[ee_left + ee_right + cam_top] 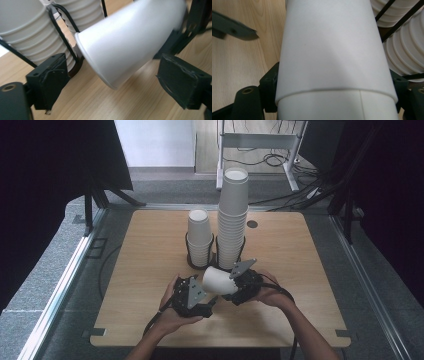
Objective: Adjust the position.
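A white paper cup (pixel 218 280) lies on its side above the table's near middle, with my right gripper (pixel 233 289) shut on it from the right. In the right gripper view this cup (pixel 332 50) sits over a second one nested in it (pixel 337 106), and my right gripper (pixel 334 93) has a black jaw on each side of them. My left gripper (pixel 209 301) is just left of the cup's rim. In the left gripper view the cup (pixel 127 42) hangs ahead of my left gripper (pixel 112 82), whose pads (pixel 50 77) stand apart and touch nothing.
Two cup stacks stand in black wire holders (pixel 192 262) behind the hands: a short stack (pixel 199 236) and a tall stack (pixel 233 215), close to the held cup. The wooden table (pixel 300 270) has bare room left and right. A grommet hole (pixel 252 224) is at the back.
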